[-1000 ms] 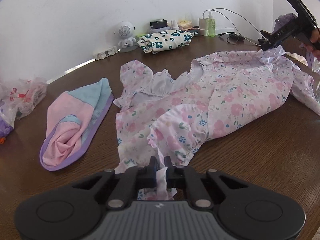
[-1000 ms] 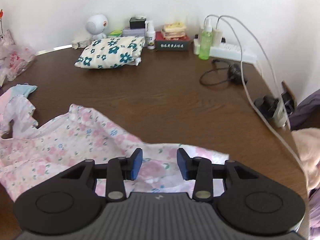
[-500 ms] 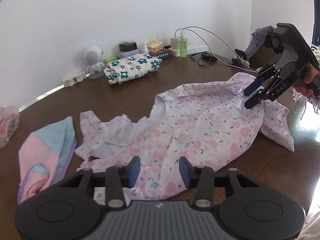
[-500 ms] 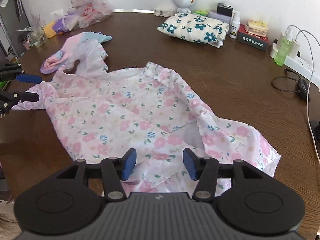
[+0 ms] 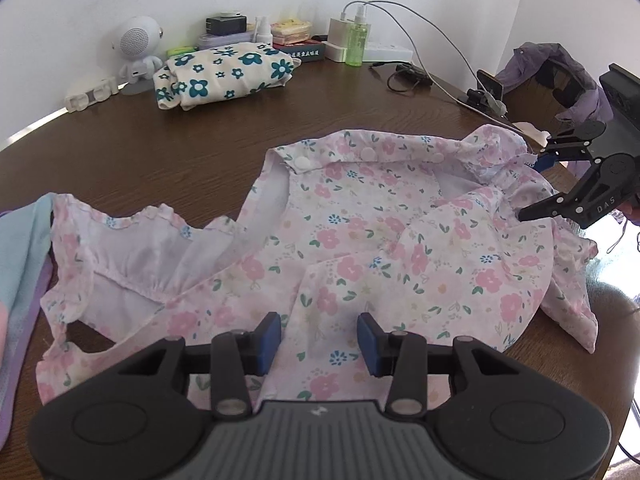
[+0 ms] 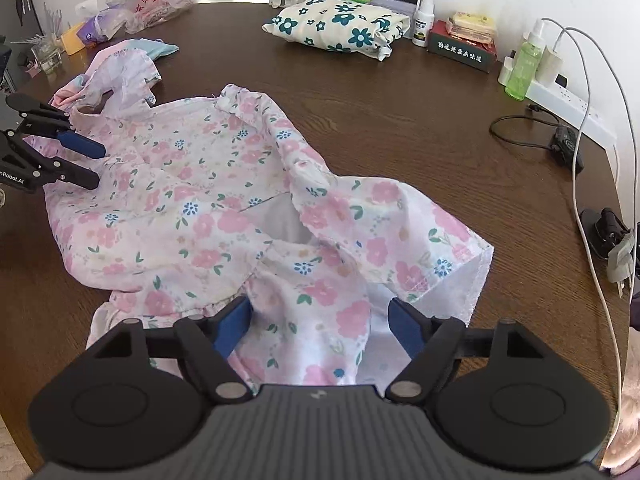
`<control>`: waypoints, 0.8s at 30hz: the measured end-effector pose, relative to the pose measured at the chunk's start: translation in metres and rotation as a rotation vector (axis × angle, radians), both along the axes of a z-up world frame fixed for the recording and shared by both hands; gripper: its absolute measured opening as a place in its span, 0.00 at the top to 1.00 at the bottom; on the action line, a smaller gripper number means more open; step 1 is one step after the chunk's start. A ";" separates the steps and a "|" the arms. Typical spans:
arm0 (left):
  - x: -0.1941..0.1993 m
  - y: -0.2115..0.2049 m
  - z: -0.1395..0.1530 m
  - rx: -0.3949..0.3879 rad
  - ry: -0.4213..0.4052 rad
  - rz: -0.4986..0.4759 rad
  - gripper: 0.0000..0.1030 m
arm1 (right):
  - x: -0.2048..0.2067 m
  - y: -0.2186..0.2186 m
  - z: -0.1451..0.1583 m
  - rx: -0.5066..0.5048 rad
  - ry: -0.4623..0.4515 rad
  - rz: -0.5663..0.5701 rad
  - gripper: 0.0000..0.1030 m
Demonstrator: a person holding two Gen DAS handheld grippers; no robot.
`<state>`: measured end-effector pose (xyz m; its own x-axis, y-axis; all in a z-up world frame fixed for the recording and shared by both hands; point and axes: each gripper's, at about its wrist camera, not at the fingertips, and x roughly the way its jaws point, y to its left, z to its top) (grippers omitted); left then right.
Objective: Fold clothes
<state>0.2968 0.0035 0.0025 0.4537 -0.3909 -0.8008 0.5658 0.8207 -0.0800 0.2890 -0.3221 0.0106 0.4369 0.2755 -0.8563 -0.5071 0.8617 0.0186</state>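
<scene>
Both my grippers, left gripper (image 5: 318, 334) and right gripper (image 6: 320, 322), hang spread over the floral baby romper (image 6: 224, 208); closing here probably bunches several loose layers at lower centre.

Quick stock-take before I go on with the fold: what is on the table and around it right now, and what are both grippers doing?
Floral garment: one, white with pink flowers, spread crumpled mid-table.
Folded cloth: one, cream with teal flowers, far side by the wall.
Pink-and-blue garment: one, pink, blue and purple, at the floral garment's far end from the right gripper.
Robot-shaped speaker: one, white, by the wall.
Green spray bottle: one, beside the power strip.
Power strip: one, white, cables trailing.
Dark box: one, printed lettering, by the wall.
Plastic bags: a pile, clear and red, table's far corner.
Table: one, dark brown wood.
Left gripper: black, blue pads, open over the garment.
Right gripper: same, open over the garment's other end.
</scene>
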 end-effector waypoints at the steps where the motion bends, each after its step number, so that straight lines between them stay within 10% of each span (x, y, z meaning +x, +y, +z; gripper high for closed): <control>1: -0.005 0.000 0.005 -0.001 -0.025 -0.002 0.84 | -0.002 0.001 0.000 0.008 -0.006 0.005 0.41; 3: -0.014 -0.001 0.015 -0.002 -0.076 -0.005 0.99 | -0.008 0.004 0.004 0.028 -0.019 0.027 0.83; 4: -0.019 -0.001 0.020 -0.003 -0.102 -0.007 0.99 | -0.011 0.005 0.008 0.032 -0.034 0.032 0.88; 15: -0.117 0.010 0.079 -0.017 -0.384 -0.098 0.99 | -0.113 0.013 0.115 0.073 -0.414 0.122 0.94; 24: -0.204 0.036 0.013 0.003 -0.117 -0.133 0.89 | -0.222 0.025 0.022 0.150 -0.021 0.189 0.79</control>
<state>0.0925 0.0393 0.0156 0.4882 -0.4513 -0.7470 0.6744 0.7383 -0.0053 0.0667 -0.2969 0.0327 0.3834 0.4775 -0.7906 -0.6604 0.7402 0.1268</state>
